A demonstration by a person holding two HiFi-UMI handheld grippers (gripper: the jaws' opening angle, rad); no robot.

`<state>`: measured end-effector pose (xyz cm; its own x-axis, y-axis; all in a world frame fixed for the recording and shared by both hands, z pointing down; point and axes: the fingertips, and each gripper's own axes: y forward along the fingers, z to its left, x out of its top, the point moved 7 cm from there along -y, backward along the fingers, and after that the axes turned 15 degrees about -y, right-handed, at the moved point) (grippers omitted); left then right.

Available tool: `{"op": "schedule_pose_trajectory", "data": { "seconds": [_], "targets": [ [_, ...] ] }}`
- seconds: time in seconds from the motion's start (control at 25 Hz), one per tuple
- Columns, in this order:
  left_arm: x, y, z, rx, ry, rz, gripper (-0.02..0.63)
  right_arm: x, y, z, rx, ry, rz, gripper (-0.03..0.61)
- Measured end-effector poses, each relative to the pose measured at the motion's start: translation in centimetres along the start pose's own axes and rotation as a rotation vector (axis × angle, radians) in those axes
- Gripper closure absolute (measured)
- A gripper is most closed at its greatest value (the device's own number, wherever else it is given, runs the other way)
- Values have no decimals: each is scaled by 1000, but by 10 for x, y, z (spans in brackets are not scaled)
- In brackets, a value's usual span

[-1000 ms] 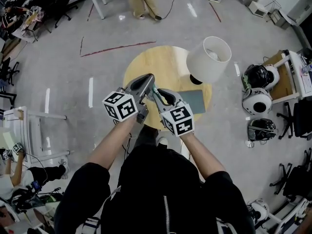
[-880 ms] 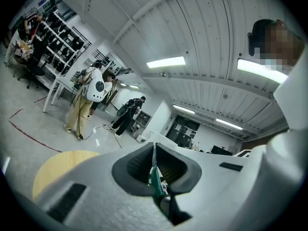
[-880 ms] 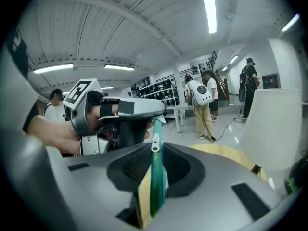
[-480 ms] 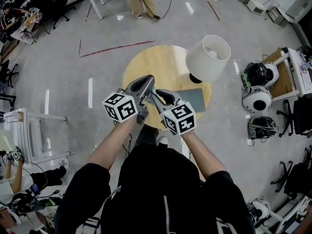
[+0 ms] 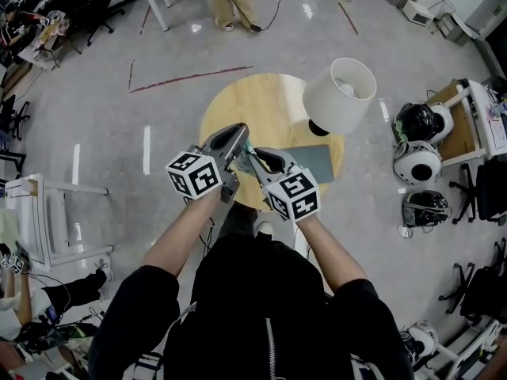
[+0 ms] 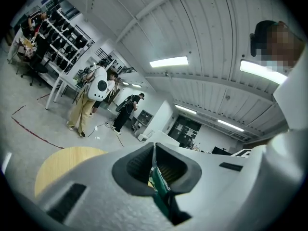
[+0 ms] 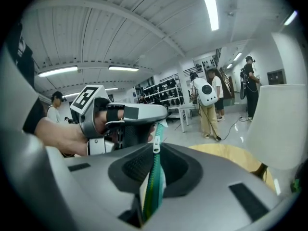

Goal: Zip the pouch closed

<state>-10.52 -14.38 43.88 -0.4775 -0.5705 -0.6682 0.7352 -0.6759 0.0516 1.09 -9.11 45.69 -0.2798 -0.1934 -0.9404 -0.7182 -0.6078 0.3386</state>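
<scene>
Green zipper tape first: keep the pouch (image 7: 155, 186), raised above the round table (image 5: 269, 105), taut between left gripper (image 6: 155, 162), clamped on its edge, and right gripper (image 7: 155, 158), clamped at the slider (image 7: 156, 147); pull slowly, straight along the teeth.

You're standing in a big open lab or robotics work hall, not a home. It has a polished grey floor (image 5: 95, 133) marked with a red tape line (image 5: 190, 78), helmets (image 5: 417, 165) lined up near office chairs (image 5: 483, 192), shelves of dark gear (image 6: 62, 27), strip lights (image 6: 168, 61) on a ribbed ceiling, and a person wearing a white backpack rig (image 7: 208, 100).
</scene>
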Motion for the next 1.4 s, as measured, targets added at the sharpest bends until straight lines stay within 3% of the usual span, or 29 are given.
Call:
{"op": "schedule_pose_trajectory", "data": {
  "seconds": [0.32,0.64,0.76,0.96,1.08,1.24,1.4],
  "targets": [
    [1,0,-1,-5,-2,-12,597,3,-5,2,-32,-113,-22,535],
    [-3,0,-5,-19,14,-3,598,-4,-9,0,-23,-11,-36,520],
    [-7,0,-7,-5,69,20,598,-7,-9,-2,-3,15,-4,523],
    [-16,0,-15,21,285,91,597,-13,-4,1,59,53,86,523],
    [-24,2,-18,12,343,122,597,-18,0,2,99,94,128,520],
    [-31,2,-15,11,321,122,597,-24,2,2,127,157,150,526],
    [-26,-1,0,26,246,110,597,-22,4,2,136,146,147,535]
  ]
}}
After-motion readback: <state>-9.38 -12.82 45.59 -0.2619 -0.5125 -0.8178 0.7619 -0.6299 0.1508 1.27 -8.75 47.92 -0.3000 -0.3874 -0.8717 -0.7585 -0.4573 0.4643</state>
